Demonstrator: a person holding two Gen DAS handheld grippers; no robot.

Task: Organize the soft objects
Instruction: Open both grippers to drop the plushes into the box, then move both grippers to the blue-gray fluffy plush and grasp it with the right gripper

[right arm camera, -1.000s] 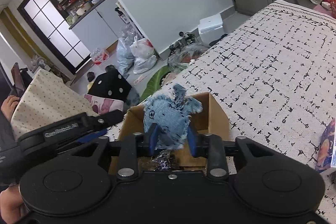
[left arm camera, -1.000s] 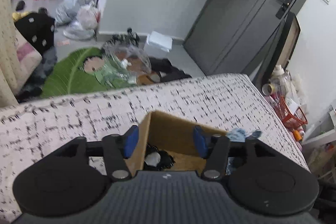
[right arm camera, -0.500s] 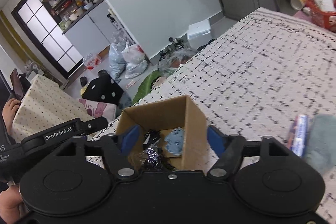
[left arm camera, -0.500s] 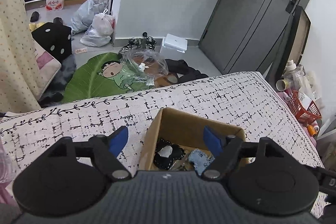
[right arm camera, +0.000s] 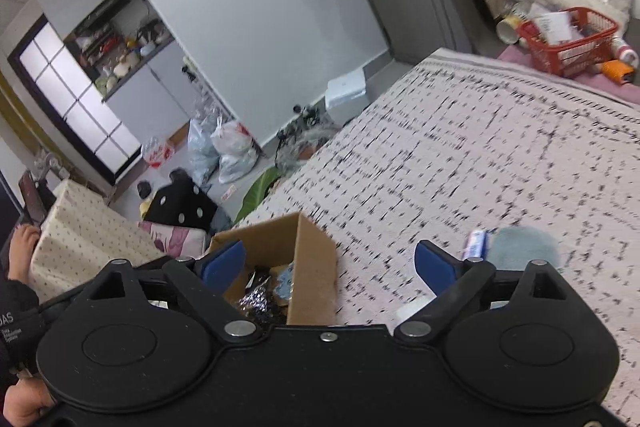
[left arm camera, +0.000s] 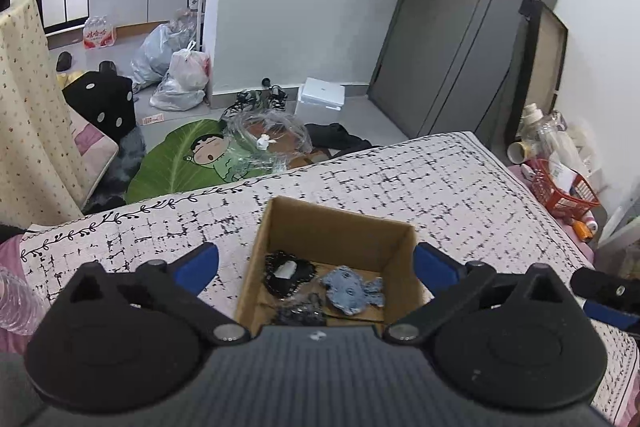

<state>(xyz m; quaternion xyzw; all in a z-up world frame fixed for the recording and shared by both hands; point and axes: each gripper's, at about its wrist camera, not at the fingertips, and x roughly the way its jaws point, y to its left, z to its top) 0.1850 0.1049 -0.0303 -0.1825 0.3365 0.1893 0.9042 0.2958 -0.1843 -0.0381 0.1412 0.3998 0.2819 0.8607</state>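
Note:
An open cardboard box [left arm camera: 336, 227] stands on the patterned bed cover [left arm camera: 460, 195]. Inside lie a blue denim soft toy [left arm camera: 352, 293], a black lacy item [left arm camera: 288, 273] and a dark crumpled piece [left arm camera: 298, 315]. My left gripper [left arm camera: 316, 263] is open and empty, its blue pads either side of the box. My right gripper [right arm camera: 330, 261] is open and empty, just right of the box [right arm camera: 310, 267]. A round grey-blue soft item [right arm camera: 524, 243] and a small striped packet [right arm camera: 474, 243] lie on the cover beside its right finger.
The bed edge drops to a cluttered floor with plastic bags [left arm camera: 180, 75], a green leaf mat [left arm camera: 176, 163] and a white box [left arm camera: 322, 97]. A red basket [right arm camera: 568, 39] and bottles stand beyond the bed's far right. A spotted cushion [right arm camera: 80, 235] lies on the left.
My right gripper opened and dropped the blue denim toy into the box, then swung right. My left gripper opened wider and drew back from the box.

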